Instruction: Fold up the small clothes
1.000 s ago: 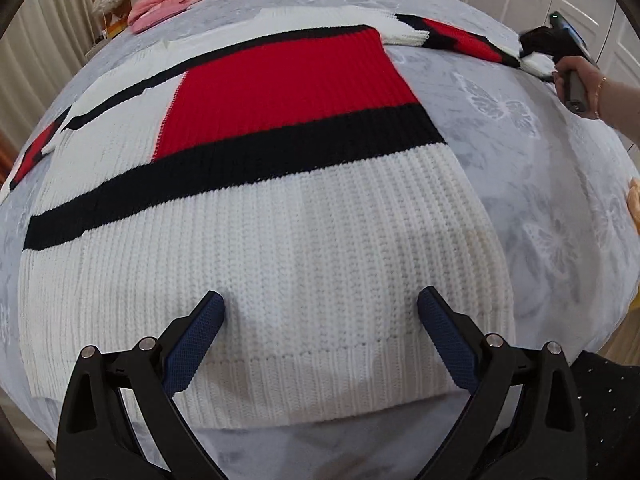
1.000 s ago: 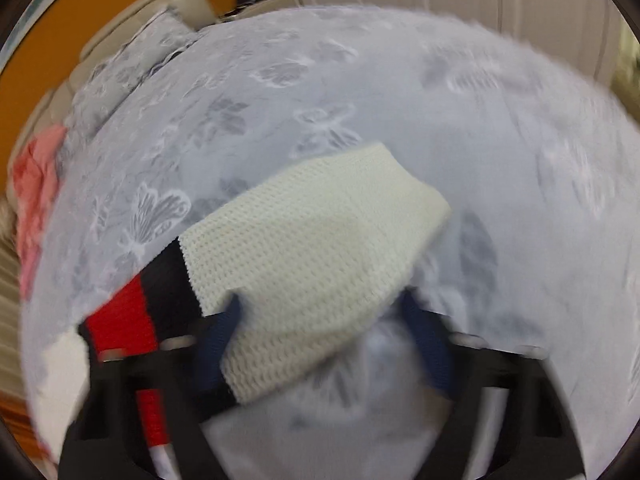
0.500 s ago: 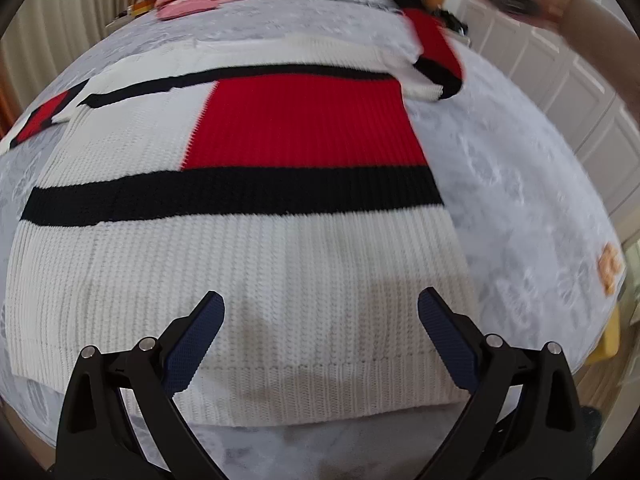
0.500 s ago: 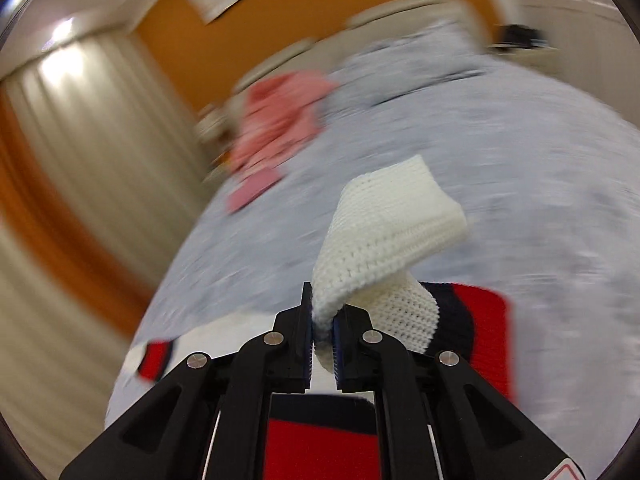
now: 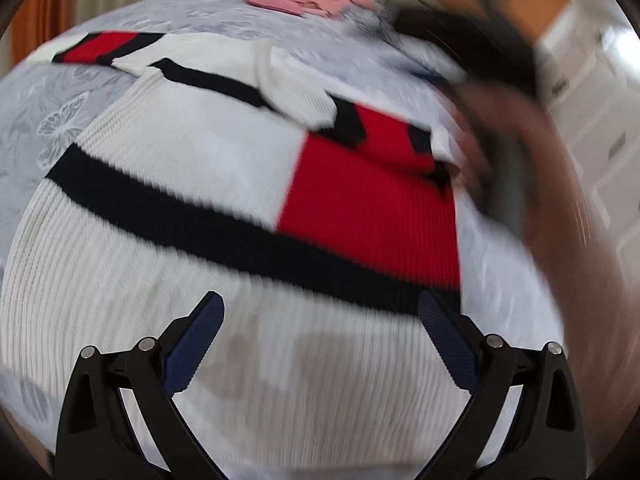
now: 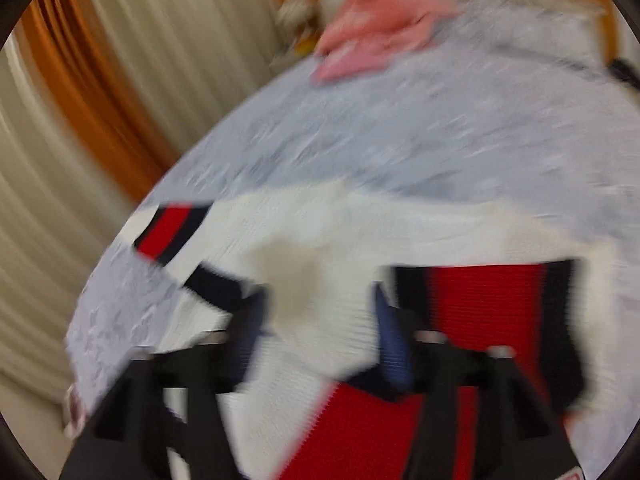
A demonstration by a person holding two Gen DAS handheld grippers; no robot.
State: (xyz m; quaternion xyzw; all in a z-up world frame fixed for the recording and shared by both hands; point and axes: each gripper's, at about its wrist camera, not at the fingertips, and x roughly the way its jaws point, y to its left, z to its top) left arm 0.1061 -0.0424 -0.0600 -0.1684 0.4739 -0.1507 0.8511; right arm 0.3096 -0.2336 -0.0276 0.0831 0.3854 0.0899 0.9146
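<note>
One sweater sleeve (image 5: 304, 96) crosswise over the chest, cuff toward the other sleeve (image 5: 100, 46).

My right hand (image 5: 532, 184) smears into a blur at the right of the left wrist view. In the right wrist view, motion blurs my right gripper (image 6: 320, 336) and the white cuff (image 6: 304, 280) between its opening jaws; whether the pads touch it, I cannot tell.
</note>
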